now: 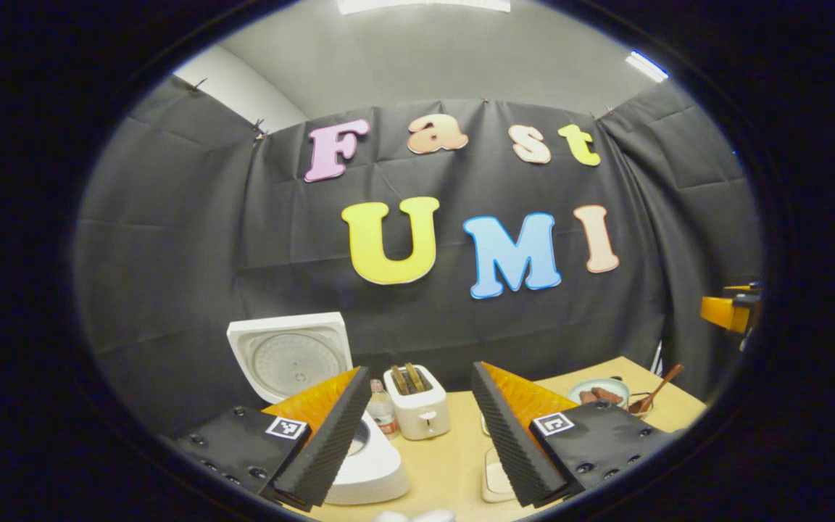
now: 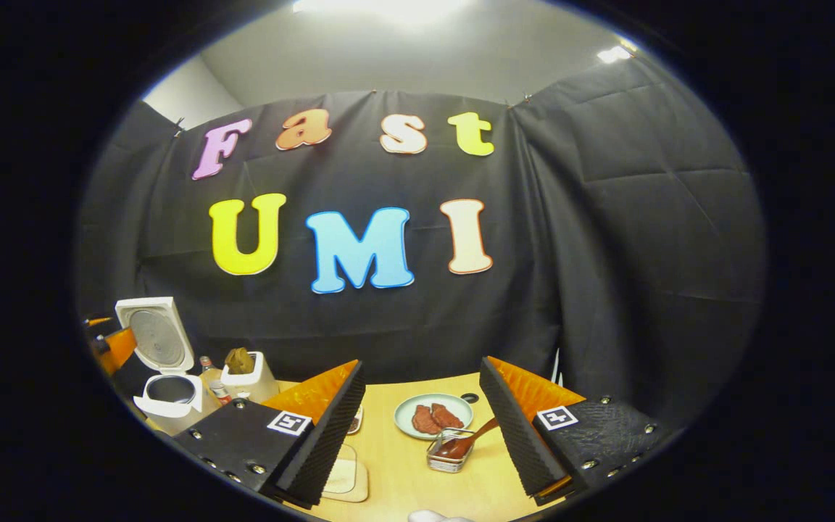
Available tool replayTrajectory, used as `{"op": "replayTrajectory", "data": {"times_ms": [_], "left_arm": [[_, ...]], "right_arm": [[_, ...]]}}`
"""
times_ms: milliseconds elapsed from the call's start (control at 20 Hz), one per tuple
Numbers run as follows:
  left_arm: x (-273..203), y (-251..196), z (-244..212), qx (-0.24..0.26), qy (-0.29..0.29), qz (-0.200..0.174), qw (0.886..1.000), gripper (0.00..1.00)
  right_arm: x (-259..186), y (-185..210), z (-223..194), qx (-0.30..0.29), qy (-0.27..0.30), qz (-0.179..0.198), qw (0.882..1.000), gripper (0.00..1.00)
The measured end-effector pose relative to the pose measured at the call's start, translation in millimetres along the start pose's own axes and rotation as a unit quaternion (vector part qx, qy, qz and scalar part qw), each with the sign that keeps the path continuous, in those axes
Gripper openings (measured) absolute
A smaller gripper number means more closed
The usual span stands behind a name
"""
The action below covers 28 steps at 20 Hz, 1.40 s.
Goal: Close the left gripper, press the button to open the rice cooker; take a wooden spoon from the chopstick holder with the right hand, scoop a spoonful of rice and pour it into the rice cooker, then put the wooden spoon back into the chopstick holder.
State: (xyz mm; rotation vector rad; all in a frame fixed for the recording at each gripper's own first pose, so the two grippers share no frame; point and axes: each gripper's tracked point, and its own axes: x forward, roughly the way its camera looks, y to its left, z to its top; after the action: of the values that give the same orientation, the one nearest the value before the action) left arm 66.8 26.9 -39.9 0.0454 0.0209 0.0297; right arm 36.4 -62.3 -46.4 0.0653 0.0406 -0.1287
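A: Starting with the left gripper view: left tongs [image 1: 416,428] spread wide over the table [image 1: 454,464], pinching nothing. Rice cooker [image 1: 367,464] sits just below them with its lid [image 1: 291,355] up, ribbed round inner plate facing out. Lid standing open, so the button press looks done.

B: Anything beyond it?

A: White toaster [image 1: 417,409] with two slices standing in its slots, a small bottle [image 1: 383,413] beside it. Far right, a plate [image 1: 599,393] and a wooden spoon [image 1: 657,390] leaning handle-up out of a holder.

B: And the right gripper view?

A: Right tongs [image 2: 421,435] also spread, nothing between them; ridged, saw-toothed inner faces, probably for grip. Between and beyond them, the wire chopstick holder [image 2: 449,453] with the same spoon resting in it, bowl down, handle angled up to the right, likely so it can be pinched easily. Pale green plate just behind, holding reddish slices [image 2: 435,417]. Cooker far left, smooth white plastic, dark pot mouth [image 2: 169,389] showing.

B: Stage?

A: Cannot tell for certain: either before the pickup or after the return.
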Motion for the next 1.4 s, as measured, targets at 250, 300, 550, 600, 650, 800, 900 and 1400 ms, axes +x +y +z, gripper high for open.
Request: {"op": "replayTrajectory", "data": {"times_ms": [250,300,550,600,650,800,900,1400], "left_arm": [[29,36,23,-0.022,-0.016,0.014,1.0,0.99],[36,48,32,-0.017,-0.025,0.025,0.999,0.99],[91,110,71,-0.011,-0.045,0.066,0.997,0.99],[106,125,79,-0.014,-0.044,0.075,0.996,0.99],[120,143,85,-0.021,-0.044,0.087,0.995,0.98],[174,188,90,-0.043,-0.027,0.114,0.992,0.97],[209,216,83,-0.041,-0.004,0.136,0.99,0.97],[298,274,-44,-0.023,0.154,0.189,0.97,0.96]], "right_arm": [[2,40,-14,-0.005,0.023,0.035,0.999,0.97],[4,44,-13,-0.005,0.025,0.039,0.999,0.98],[17,60,-19,-0.01,0.052,0.061,0.997,0.98],[19,63,-19,-0.012,0.055,0.065,0.996,0.98],[21,64,-21,-0.012,0.058,0.066,0.996,0.97],[25,70,-31,-0.011,0.078,0.074,0.994,0.98],[27,71,-36,-0.009,0.089,0.077,0.993,0.98],[29,64,-55,0.0,0.128,0.077,0.989,0.97]]}}
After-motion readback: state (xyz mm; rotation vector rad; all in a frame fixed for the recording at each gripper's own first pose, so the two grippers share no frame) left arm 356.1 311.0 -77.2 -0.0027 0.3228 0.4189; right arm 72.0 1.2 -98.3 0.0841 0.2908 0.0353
